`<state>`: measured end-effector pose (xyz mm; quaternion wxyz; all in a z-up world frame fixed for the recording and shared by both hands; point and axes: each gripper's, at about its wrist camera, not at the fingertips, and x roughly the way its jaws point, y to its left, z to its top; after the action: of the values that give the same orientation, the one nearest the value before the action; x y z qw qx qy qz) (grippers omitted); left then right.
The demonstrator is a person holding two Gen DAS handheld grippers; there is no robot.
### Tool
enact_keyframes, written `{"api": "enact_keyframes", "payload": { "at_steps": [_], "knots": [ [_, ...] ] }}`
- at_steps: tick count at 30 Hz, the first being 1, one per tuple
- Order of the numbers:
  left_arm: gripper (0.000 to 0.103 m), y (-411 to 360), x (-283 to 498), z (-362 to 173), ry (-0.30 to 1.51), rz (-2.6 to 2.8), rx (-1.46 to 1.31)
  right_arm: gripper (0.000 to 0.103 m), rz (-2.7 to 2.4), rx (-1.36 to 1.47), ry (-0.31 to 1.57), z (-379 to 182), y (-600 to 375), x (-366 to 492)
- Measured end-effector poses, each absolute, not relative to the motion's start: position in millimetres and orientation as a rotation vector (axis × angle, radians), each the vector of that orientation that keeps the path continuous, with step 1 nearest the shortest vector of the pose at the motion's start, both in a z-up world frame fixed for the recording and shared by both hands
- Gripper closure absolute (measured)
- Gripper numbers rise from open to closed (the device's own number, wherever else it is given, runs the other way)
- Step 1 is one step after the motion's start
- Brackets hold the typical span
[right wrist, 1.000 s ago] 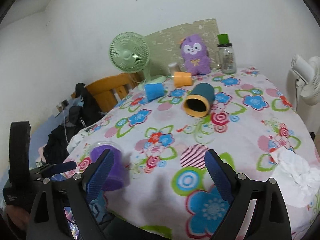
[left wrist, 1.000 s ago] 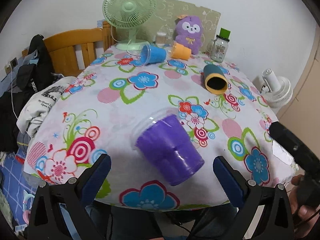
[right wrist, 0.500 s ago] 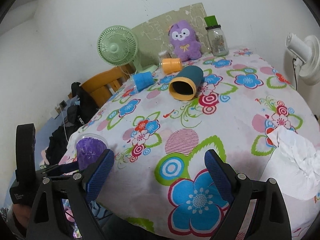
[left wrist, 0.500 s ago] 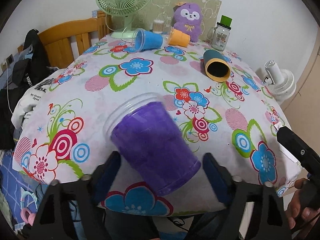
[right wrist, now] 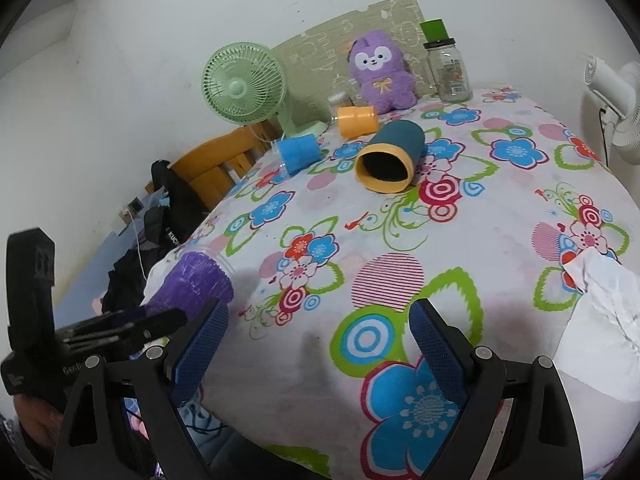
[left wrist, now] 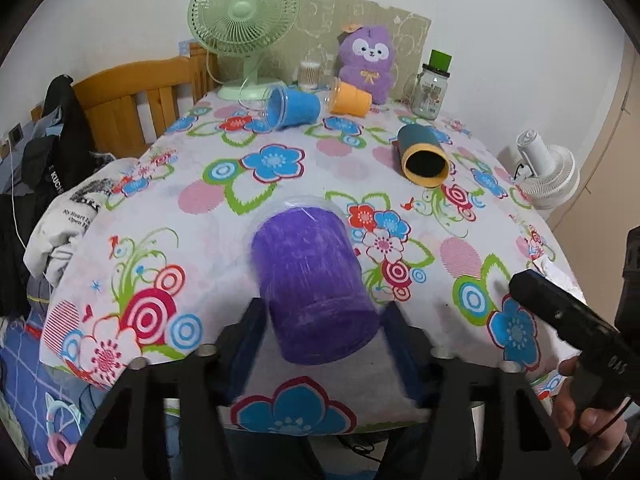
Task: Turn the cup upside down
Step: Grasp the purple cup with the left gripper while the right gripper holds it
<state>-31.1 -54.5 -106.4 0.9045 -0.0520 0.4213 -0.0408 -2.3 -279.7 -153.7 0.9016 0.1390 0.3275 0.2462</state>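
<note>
Flowered tablecloth [right wrist: 460, 240] runs off frame. Left gripper [left wrist: 320, 334] clamps the purple cup [left wrist: 312, 280], tilted, base hidden between pads. Only the right-wrist view shows the right gripper [right wrist: 316, 344] spread, holding nothing.

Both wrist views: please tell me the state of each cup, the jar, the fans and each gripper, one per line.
purple cup: on its side, gripped near its base
left gripper: shut on the purple cup
right gripper: open, holding nothing
blue cup: on its side
orange cup: on its side
dark green cup: on its side, mouth toward camera
glass jar: upright, lid on
green fan: upright
</note>
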Motion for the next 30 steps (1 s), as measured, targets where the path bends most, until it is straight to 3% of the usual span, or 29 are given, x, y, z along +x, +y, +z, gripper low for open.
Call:
{"api": "enact_keyframes", "payload": {
  "at_steps": [3, 7, 12, 16, 21, 22, 26, 30],
  "knots": [
    [0.045, -52, -31, -103, 0.859, -0.079, -0.102, 0.01, 0.516, 0.282, 0.673, -152, -278, -3],
    [0.054, -50, -31, -102, 0.862, -0.079, -0.101, 0.01, 0.522, 0.278, 0.665, -150, -277, -4],
    [0.053, -50, -32, -102, 0.864, -0.085, -0.088, 0.01, 0.518, 0.274, 0.667, -150, -277, -6],
    [0.018, -49, -38, -110, 0.875, -0.077, -0.112, 0.01, 0.513, 0.267, 0.667, -151, -276, -7],
    [0.014, -59, -39, -122, 0.883, -0.103, -0.104, 0.01, 0.514, 0.275, 0.675, -154, -277, -6],
    [0.015, -62, -37, -127, 0.89, -0.093, -0.09, 0.01, 0.514, 0.274, 0.676, -153, -276, -6],
    [0.045, -63, -32, -140, 0.944, -0.096, -0.093, 0.01, 0.512, 0.27, 0.675, -154, -276, -8],
    [0.047, -62, -35, -133, 0.919, -0.097, -0.084, 0.01, 0.509, 0.288, 0.679, -155, -278, -7]
  ]
}}
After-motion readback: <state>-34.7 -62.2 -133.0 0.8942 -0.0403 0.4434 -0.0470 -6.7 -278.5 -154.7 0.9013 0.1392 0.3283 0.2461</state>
